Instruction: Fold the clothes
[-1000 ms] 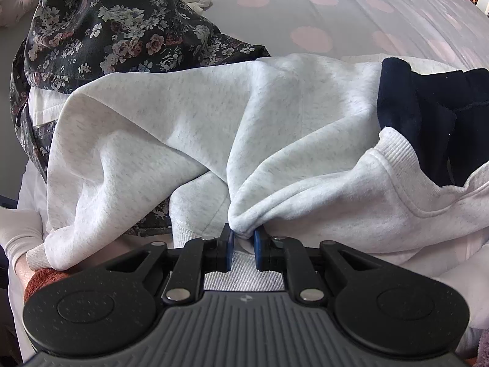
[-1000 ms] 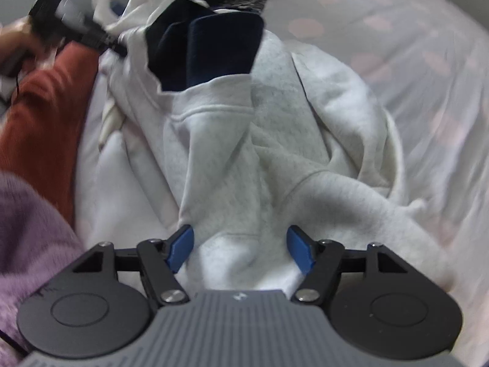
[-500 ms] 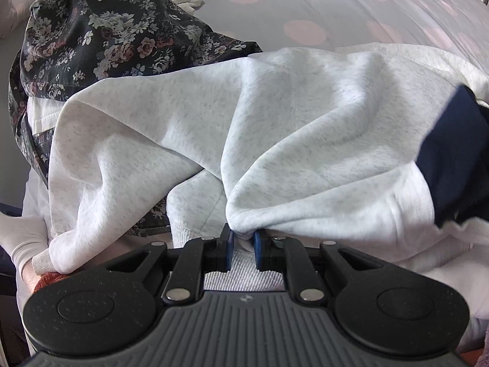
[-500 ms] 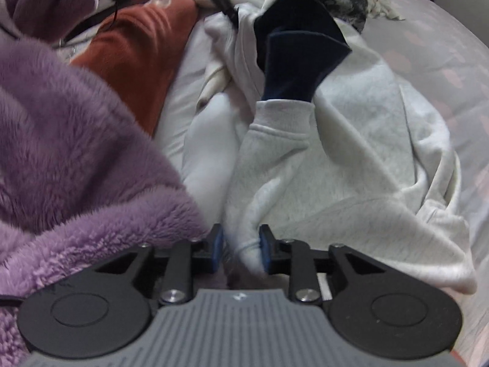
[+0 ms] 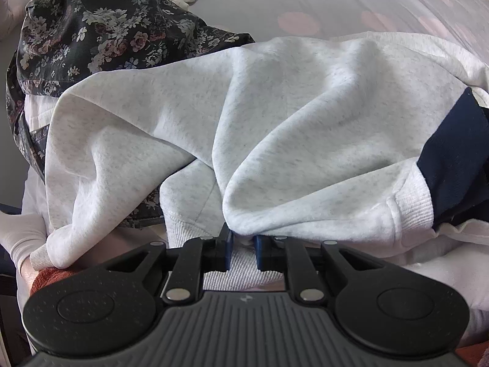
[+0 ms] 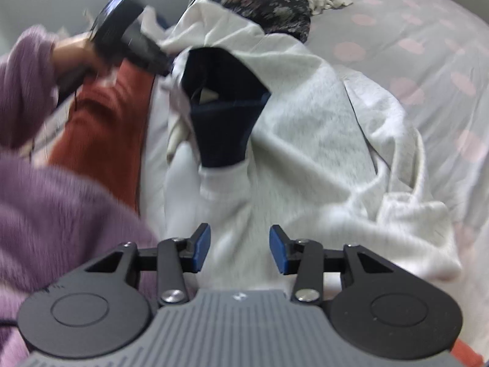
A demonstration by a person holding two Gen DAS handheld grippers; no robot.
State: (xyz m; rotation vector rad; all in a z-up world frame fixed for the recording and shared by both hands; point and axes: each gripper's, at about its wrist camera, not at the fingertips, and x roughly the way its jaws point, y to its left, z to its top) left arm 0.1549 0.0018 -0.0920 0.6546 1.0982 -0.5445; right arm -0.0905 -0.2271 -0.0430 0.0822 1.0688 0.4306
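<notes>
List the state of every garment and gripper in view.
Grey sweatshirt: crumpled, unfolded, pinched at one edge.
Navy garment: half tucked inside the sweatshirt.
Floral garment: heaped, unfolded.
Left gripper: shut on the sweatshirt.
Right gripper: opening, pads clear of the cloth.

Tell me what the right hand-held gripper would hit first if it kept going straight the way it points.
Most likely the grey sweatshirt: the right hand-held gripper, jaws opening with nothing pinched, points down at the pale fabric just ahead. The navy garment lies farther along. The picture is blurred, so depth is uncertain.

Soft fleecy cloth sweatshirt (image 5: 305, 128)
</notes>
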